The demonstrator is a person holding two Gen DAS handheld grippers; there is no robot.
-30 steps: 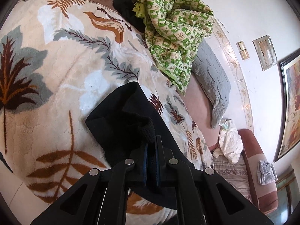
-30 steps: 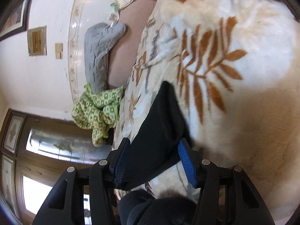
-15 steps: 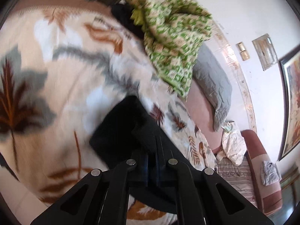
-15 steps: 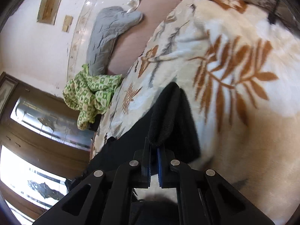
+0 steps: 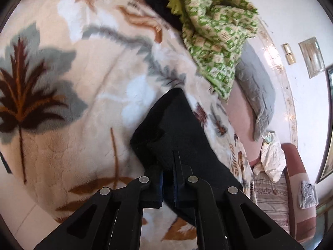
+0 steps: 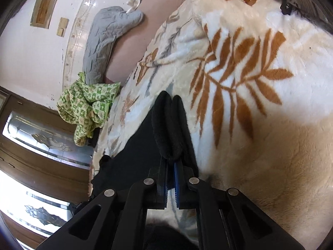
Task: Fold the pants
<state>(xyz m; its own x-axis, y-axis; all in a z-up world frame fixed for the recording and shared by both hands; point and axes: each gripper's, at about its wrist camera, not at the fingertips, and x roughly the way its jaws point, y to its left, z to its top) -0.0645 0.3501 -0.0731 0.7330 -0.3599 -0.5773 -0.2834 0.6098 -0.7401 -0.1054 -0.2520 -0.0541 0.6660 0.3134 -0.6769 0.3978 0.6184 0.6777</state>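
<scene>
Black pants (image 5: 177, 129) lie on a cream leaf-patterned blanket (image 5: 72, 104). My left gripper (image 5: 169, 162) is shut on a bunched edge of the pants, which stretch away toward the upper right. In the right wrist view, my right gripper (image 6: 170, 160) is shut on a thick doubled fold of the pants (image 6: 168, 125), held slightly above the blanket (image 6: 260, 125). The rest of the black cloth trails down to the left of the fingers.
A crumpled green patterned cloth (image 5: 216, 35) and a grey quilted pillow (image 5: 256, 87) lie near the wall; both also show in the right wrist view (image 6: 87, 106) (image 6: 104, 39). A sofa with cloths (image 5: 291, 187) stands beyond the bed. A wooden door (image 6: 31, 166) is at left.
My right gripper has closed on the pants fold and lifted it. My left gripper stays shut on the pants and has shifted over the blanket, pulling the cloth along.
</scene>
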